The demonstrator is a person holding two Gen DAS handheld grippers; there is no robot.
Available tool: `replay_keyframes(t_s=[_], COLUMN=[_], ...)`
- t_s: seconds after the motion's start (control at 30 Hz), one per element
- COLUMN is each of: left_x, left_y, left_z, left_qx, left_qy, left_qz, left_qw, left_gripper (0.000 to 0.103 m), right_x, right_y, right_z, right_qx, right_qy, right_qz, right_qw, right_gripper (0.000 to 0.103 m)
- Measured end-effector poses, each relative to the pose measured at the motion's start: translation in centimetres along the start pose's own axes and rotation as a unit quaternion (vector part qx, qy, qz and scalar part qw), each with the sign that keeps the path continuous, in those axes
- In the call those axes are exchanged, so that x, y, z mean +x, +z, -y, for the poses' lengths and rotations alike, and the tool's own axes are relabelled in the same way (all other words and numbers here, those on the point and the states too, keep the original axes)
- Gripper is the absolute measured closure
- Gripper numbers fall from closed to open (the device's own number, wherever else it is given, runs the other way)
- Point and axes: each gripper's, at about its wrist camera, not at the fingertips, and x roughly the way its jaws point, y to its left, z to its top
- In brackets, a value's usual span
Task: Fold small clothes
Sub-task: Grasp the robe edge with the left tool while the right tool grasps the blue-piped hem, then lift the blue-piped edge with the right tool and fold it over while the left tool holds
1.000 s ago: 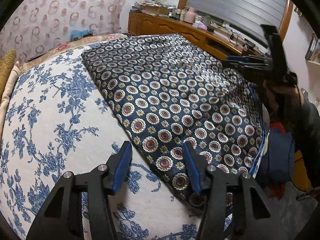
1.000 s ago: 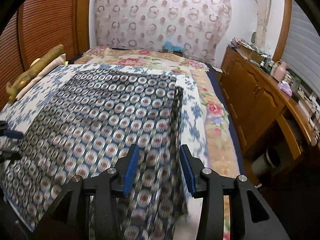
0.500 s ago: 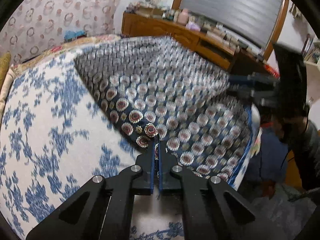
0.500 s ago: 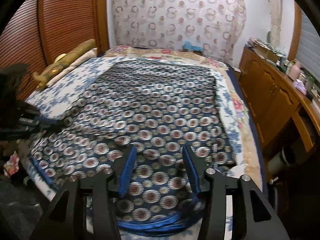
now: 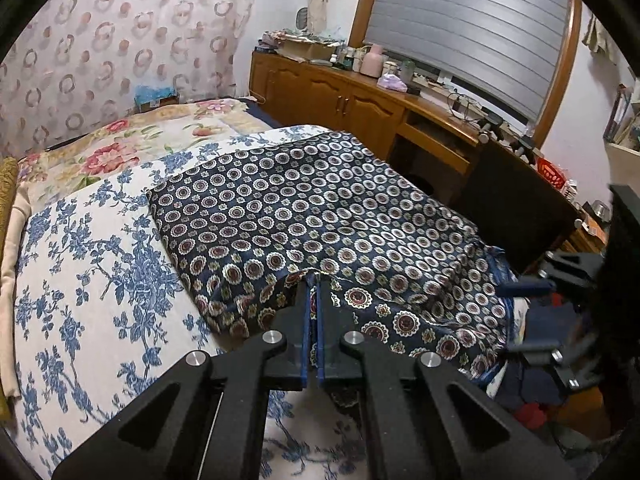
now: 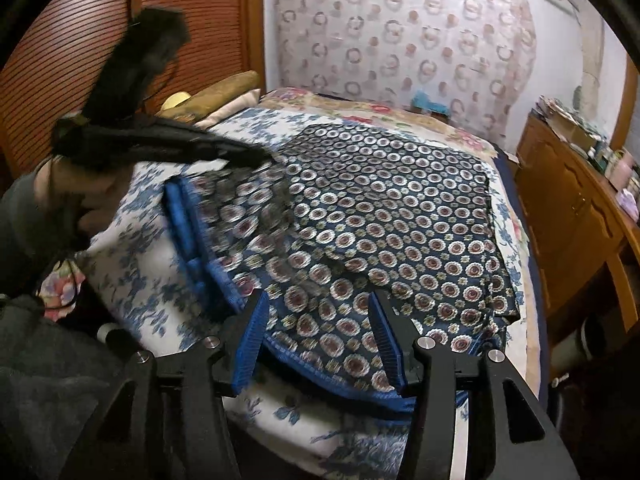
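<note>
A dark blue patterned cloth [image 5: 320, 216] with round medallions and a bright blue hem lies on the bed; it also shows in the right wrist view [image 6: 392, 208]. My left gripper [image 5: 313, 284] is shut on the cloth's near edge and lifts it over the cloth, making a fold. In the right wrist view the left gripper [image 6: 256, 156] shows blurred at the cloth's left side. My right gripper [image 6: 318, 312] is open and empty, its blue pads [image 6: 252, 340] just above the cloth's near blue hem [image 6: 320, 376]. It shows blurred at the far right of the left wrist view [image 5: 532, 320].
The bed [image 5: 92, 264] has a white sheet with blue flowers and a floral blanket [image 5: 120, 148] beyond. A wooden cabinet [image 5: 360, 100] with clutter stands along the right side. Pillows [image 6: 224, 92] lie by the wooden wall. Clothes [image 5: 540, 392] lie on the floor at the bed's edge.
My left gripper shut on the cloth's edge and has lifted it, folding it over. My right gripper came closer to the near hem, still open.
</note>
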Motion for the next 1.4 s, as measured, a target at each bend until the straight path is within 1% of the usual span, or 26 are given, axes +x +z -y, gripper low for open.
replay_keyframes(t_s=[0.17, 0.3, 0.6, 0.77, 0.8, 0.87, 0.9, 0.93, 0.97, 1.03, 1.17, 1.23, 1.4], left_x=[1.2, 1.6, 2.0, 2.1, 2.0, 1.8, 1.6, 1.4, 1.2, 0.9, -0.2, -0.5, -0.9], left_y=[0.2, 0.0, -0.2, -0.3, -0.3, -0.3, -0.4, -0.4, -0.4, -0.4, -0.1, 0.2, 1.1], left_z=[-1.0, -1.3, -1.1, -1.1, -1.1, -1.1, -1.1, -1.1, -1.1, -1.1, -1.3, -1.6, -2.9], left_qx=[-0.010, -0.012, -0.010, -0.012, -0.013, -0.014, -0.014, -0.013, -0.012, -0.013, -0.015, -0.016, -0.030], left_qy=[0.010, 0.014, 0.018, 0.018, 0.017, 0.015, 0.015, 0.015, 0.015, 0.015, 0.017, 0.020, 0.019], left_qz=[-0.007, -0.011, -0.014, -0.017, -0.017, -0.016, -0.016, -0.015, -0.014, -0.013, -0.006, -0.001, 0.010], left_qw=[0.9999, 0.9998, 0.9997, 0.9996, 0.9996, 0.9997, 0.9997, 0.9997, 0.9997, 0.9997, 0.9997, 0.9997, 0.9993], left_gripper=[0.100, 0.100, 0.100, 0.100, 0.100, 0.100, 0.100, 0.100, 0.100, 0.100, 0.100, 0.100, 0.100], right_x=[-0.1, 1.5, 3.6, 4.2, 4.3, 4.5, 4.5, 4.6, 4.9, 4.9, 4.0, 3.6, 3.5], right_y=[0.0, -0.7, -2.0, -1.5, -1.4, -1.4, -1.4, -1.3, -1.2, -0.9, 0.4, 1.7, 5.2], right_z=[-0.9, -1.1, -0.5, 0.1, 0.2, 0.5, 0.5, 0.6, 1.1, 1.4, 2.0, 2.7, 4.8], right_qx=[-0.013, -0.020, -0.030, -0.025, -0.026, -0.034, -0.039, -0.043, -0.041, -0.037, -0.043, -0.038, -0.043], right_qy=[0.011, 0.015, -0.005, 0.003, 0.004, 0.001, 0.001, 0.001, 0.002, 0.007, -0.010, -0.018, -0.029], right_qz=[-0.010, -0.033, -0.076, -0.070, -0.068, -0.056, -0.053, -0.052, -0.053, -0.052, -0.025, -0.006, 0.025], right_qw=[1.000, 0.999, 0.997, 0.997, 0.997, 0.998, 0.998, 0.998, 0.998, 0.998, 0.999, 0.999, 0.998], right_gripper=[0.050, 0.050, 0.049, 0.049, 0.051, 0.083, 0.086, 0.093, 0.097, 0.099, 0.099, 0.099, 0.099])
